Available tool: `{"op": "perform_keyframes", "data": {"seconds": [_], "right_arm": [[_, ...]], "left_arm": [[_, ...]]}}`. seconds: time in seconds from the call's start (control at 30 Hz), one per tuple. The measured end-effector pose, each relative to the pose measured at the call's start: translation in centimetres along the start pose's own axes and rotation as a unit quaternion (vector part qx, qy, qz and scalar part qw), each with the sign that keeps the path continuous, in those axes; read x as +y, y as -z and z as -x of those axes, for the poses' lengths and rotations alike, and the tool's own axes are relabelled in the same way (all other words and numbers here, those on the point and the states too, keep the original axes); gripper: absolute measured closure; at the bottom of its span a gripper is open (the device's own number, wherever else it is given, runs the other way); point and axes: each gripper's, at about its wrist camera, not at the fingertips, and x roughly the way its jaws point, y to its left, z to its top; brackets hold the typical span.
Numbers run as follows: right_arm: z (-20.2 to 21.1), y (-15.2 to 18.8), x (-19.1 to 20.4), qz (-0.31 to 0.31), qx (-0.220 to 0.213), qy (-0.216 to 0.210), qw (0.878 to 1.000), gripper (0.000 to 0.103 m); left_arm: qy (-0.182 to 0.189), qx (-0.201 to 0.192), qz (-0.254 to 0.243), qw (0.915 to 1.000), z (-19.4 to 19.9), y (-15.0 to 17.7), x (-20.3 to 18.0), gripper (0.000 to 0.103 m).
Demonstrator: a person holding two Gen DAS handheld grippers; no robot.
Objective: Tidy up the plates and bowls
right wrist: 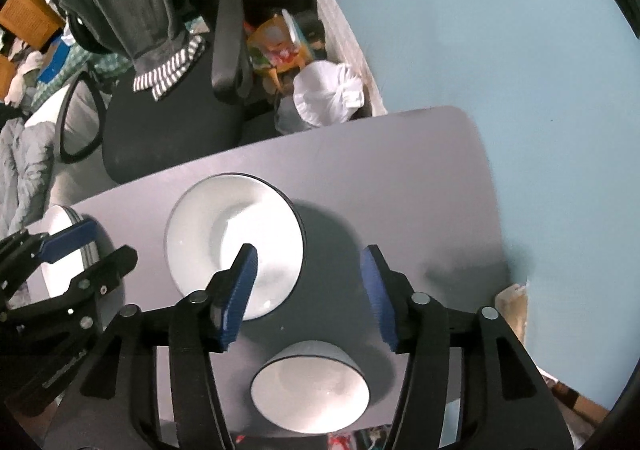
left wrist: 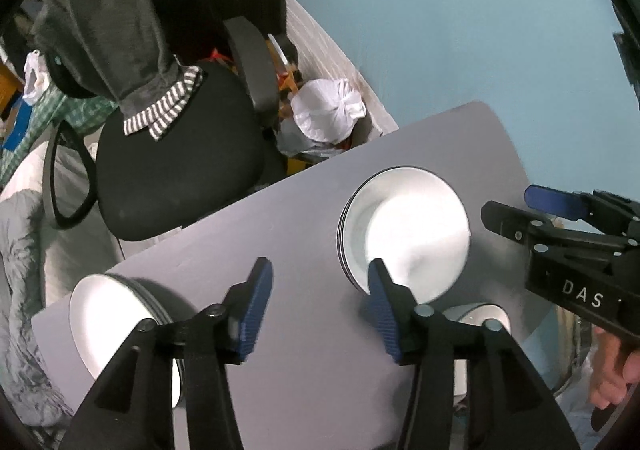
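Currently hovering both tools over grey table (right wrist: pixel 400 178), between placements, I judge. Left gripper (left wrist: pixel 320 306) standing open, nothing between jaws; right gripper (right wrist: pixel 308 290) likewise open, empty. Middle plate stack (right wrist: pixel 232 242) sitting mid-table, second plate stack (left wrist: pixel 116 326) at left edge, bowl (right wrist: pixel 310 386) near front edge, nothing inside. Next: I am picking bowl, needing rim pinch.

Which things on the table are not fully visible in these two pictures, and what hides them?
- Bowl: left wrist view, mostly behind the left hand-held gripper.
- Left plate stack: right wrist view, crossed by the left hand-held gripper; count unreadable.
- Middle plate stack: count unclear, rims blurred.
- Table: near edge hidden behind both tools.
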Motion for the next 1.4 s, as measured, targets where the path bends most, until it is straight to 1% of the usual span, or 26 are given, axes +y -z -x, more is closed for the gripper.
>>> {"op": "perform_keyframes", "data": {"seconds": [0.2, 0.27, 0.47, 0.53, 0.63, 0.73, 0.87, 1.0, 1.13, 1.23, 1.3, 1.4], "right_arm": [[3.5, 1.0, 1.0, -0.009, -0.038, 0.003, 0.999, 0.046], [4.7, 1.3, 1.4, -0.011, -0.049, 0.005, 0.999, 0.045], [8.1, 2.8, 3.0, -0.014, -0.083, 0.012, 0.996, 0.044], [9.2, 3.5, 3.6, -0.015, -0.094, 0.015, 0.995, 0.043], [10.8, 4.5, 4.4, -0.016, -0.108, 0.017, 0.994, 0.04], [11.9, 5.4, 5.1, -0.021, -0.12, 0.02, 0.992, 0.039], [12.9, 6.4, 5.7, -0.031, -0.128, 0.02, 0.991, 0.039], [13.8, 7.7, 6.3, -0.046, -0.142, 0.009, 0.989, 0.037], [14.5, 8.8, 7.1, -0.045, -0.149, 0.018, 0.988, 0.036], [14.9, 9.5, 7.5, -0.045, -0.149, 0.022, 0.988, 0.036], [15.2, 10.1, 7.8, -0.049, -0.15, 0.027, 0.987, 0.036], [15.6, 11.2, 7.9, -0.055, -0.152, 0.031, 0.986, 0.036]], "left_arm": [[0.015, -0.039, 0.022, 0.9989, 3.8, 1.5, 1.0, 0.049], [0.015, -0.052, 0.019, 0.9983, 5.0, 1.9, 1.4, 0.047], [0.016, -0.082, 0.001, 0.9965, 8.2, 3.7, 2.1, 0.046], [0.017, -0.09, -0.009, 0.9958, 9.1, 4.4, 2.3, 0.044], [0.016, -0.097, -0.016, 0.9951, 10.1, 5.3, 2.6, 0.044], [0.019, -0.106, -0.022, 0.9939, 11.2, 6.4, 2.9, 0.044], [0.026, -0.115, -0.025, 0.9927, 12.5, 7.6, 3.3, 0.044], [0.033, -0.126, -0.025, 0.9912, 13.7, 8.6, 3.8, 0.044], [0.034, -0.136, -0.034, 0.9896, 14.8, 9.7, 4.1, 0.043], [0.041, -0.138, -0.034, 0.989, 15.4, 10.4, 4.3, 0.036], [0.048, -0.144, -0.037, 0.9877, 15.9, 11.0, 4.3, 0.036], [0.051, -0.142, -0.046, 0.9874, 16.3, 11.6, 4.0, 0.036]]}}
